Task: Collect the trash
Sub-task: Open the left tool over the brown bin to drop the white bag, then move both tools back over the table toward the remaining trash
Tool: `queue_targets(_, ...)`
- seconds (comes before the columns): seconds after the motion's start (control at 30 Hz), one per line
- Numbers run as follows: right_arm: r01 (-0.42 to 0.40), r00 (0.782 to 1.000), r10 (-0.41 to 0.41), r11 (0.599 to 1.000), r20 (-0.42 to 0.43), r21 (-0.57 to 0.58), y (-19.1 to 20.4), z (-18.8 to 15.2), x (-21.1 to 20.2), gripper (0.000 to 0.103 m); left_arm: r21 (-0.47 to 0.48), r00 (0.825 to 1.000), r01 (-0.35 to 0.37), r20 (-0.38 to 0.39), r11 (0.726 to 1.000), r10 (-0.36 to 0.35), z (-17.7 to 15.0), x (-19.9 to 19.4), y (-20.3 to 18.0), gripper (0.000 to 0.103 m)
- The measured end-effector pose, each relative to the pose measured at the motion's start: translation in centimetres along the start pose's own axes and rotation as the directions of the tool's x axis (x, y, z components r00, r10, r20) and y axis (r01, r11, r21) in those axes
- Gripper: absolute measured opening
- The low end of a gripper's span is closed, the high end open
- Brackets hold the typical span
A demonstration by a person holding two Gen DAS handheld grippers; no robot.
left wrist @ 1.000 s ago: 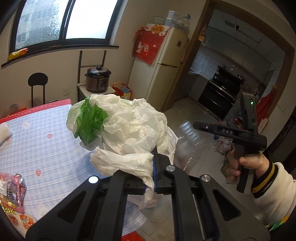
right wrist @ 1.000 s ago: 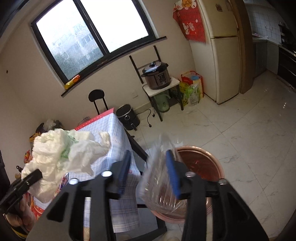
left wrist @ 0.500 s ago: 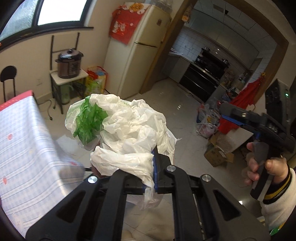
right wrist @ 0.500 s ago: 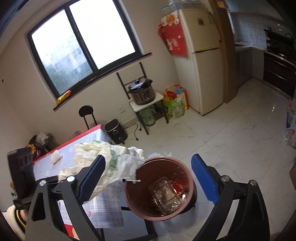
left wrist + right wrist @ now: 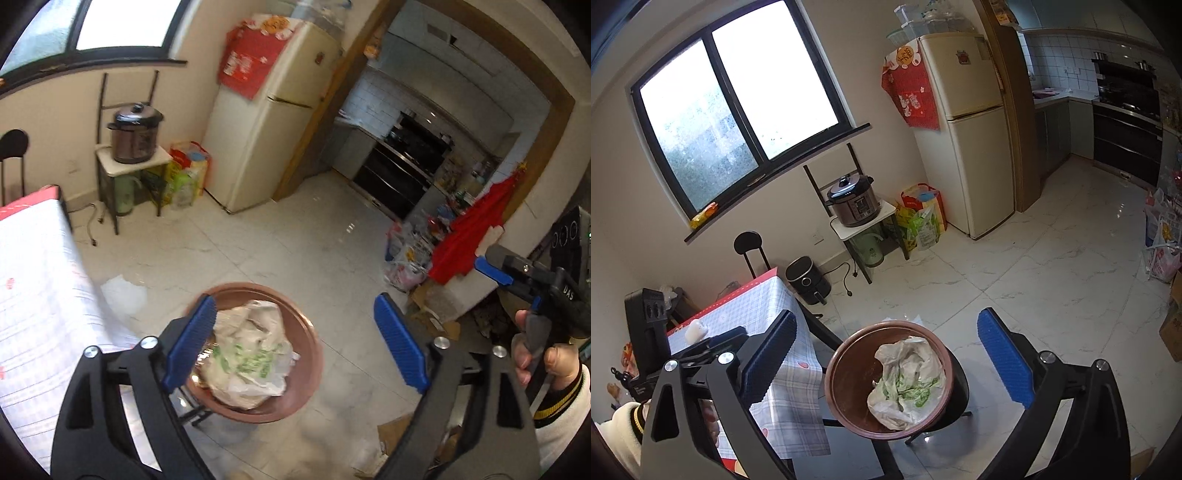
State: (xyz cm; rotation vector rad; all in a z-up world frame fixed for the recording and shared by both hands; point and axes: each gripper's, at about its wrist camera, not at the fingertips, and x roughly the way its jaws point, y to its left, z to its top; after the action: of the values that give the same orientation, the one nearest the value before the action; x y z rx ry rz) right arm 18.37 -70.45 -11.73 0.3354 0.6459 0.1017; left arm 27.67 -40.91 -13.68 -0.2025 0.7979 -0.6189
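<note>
A crumpled white and green plastic bag (image 5: 248, 352) lies inside the round brown bin (image 5: 306, 354), which stands on a black chair beside the table. The same bag (image 5: 909, 380) shows in the bin (image 5: 836, 373) in the right wrist view. My left gripper (image 5: 295, 339) is open and empty, held above the bin. My right gripper (image 5: 886, 354) is open and empty, also above the bin. The right gripper shows at the right of the left wrist view (image 5: 517, 277).
A table with a checked cloth (image 5: 768, 314) stands left of the bin. A pressure cooker on a small stand (image 5: 855, 201), shopping bags (image 5: 923, 218) and a cream fridge (image 5: 967, 125) line the wall. Boxes and bags (image 5: 410, 254) sit on the tiled floor at the right.
My left gripper opened and let go of the white and green bag, which now lies in the bin. The right gripper, which opened earlier and dropped a clear plastic container, stays open.
</note>
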Motion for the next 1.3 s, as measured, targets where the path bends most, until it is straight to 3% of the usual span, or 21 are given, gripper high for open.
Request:
queue_targets(0.17,-0.012,1.0,0.012,0.999,0.008,-0.037,2.6,-0.2,0.6,0.098,-0.024,0.991,-0.105,0.08,0.994,0.107,-0.3,-5.3,3.0,0.097)
queue_targets(0.27,-0.017,1.0,0.018,0.998,0.016,-0.058,4.4,-0.4,1.0,0.098,-0.045,0.97,-0.199,0.131,0.979,0.203,-0.9,-9.4,5.4,0.097)
queue_targets(0.4,-0.037,0.999,0.039,0.996,0.019,-0.086,7.7,-1.3,1.4,0.098,-0.084,0.92,-0.33,0.196,0.94,0.34,-2.1,-15.7,8.9,0.097)
queue_targets(0.57,-0.054,0.998,0.056,0.986,0.007,-0.156,13.3,-3.0,2.1,0.098,-0.153,0.828,-0.478,0.251,0.865,0.502,-5.6,-25.0,14.0,0.097)
queue_targets(0.7,-0.104,0.994,0.098,0.973,-0.04,-0.204,19.1,-5.3,3.1,0.098,-0.25,0.76,-0.562,0.22,0.789,0.611,-9.4,-32.2,19.4,0.097)
queue_targets(0.87,-0.189,0.98,0.166,0.948,-0.11,-0.255,26.8,-8.9,4.9,0.098,-0.337,0.692,-0.628,0.169,0.701,0.702,-14.6,-39.1,25.2,0.097)
queue_targets(0.97,-0.249,0.962,0.206,0.931,-0.178,-0.268,31.6,-11.3,6.4,0.098,-0.401,0.679,-0.631,0.128,0.664,0.723,-18.2,-42.5,28.9,0.097)
queue_targets(1.1,-0.294,0.945,0.228,0.908,-0.235,-0.298,37.6,-14.6,8.6,0.098,-0.472,0.676,-0.617,0.091,0.629,0.731,-22.8,-45.9,32.7,0.097)
queue_targets(1.3,-0.362,0.904,0.274,0.899,-0.327,-0.247,44.1,-19.1,12.5,0.098,-0.519,0.676,-0.606,0.064,0.603,0.734,-26.5,-48.7,36.9,0.097)
